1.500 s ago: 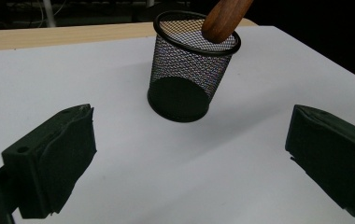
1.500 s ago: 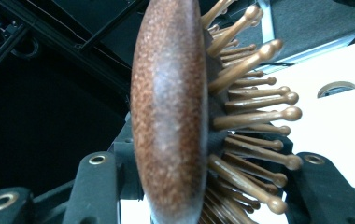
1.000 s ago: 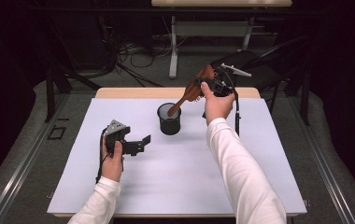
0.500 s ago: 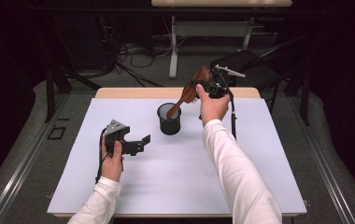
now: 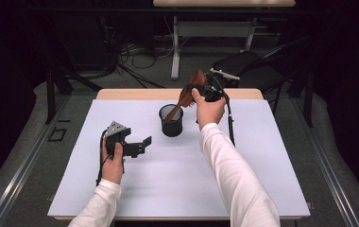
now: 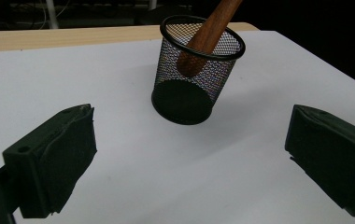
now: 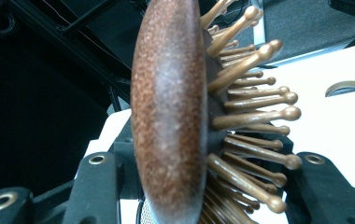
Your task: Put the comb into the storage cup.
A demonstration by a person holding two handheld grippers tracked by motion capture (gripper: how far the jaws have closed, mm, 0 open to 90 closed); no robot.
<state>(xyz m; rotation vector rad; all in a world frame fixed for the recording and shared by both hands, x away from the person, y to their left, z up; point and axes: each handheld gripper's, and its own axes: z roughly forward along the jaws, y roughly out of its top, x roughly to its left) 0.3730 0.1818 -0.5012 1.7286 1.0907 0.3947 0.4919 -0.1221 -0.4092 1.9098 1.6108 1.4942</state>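
the right gripper (image 5: 201,90) is clamped on the head of a brown wooden hairbrush with wooden pegs (image 5: 190,92), held up over the far middle of the white table top (image 5: 177,189). in the right gripper view its 2 black jaws press the brush head (image 7: 171,116) from both sides, one on the smooth back, the other among the pegs. the brush slants down to the left, and its handle end sits inside the round black wire-mesh cup (image 5: 171,120). in the left gripper view the handle (image 6: 206,35) leans on the cup's far rim, its tip partway down the mesh cup (image 6: 194,70), not at the bottom. the left gripper (image 5: 140,144) hovers low at the left of the cup, well apart from it, jaws spread wide with nothing between them.
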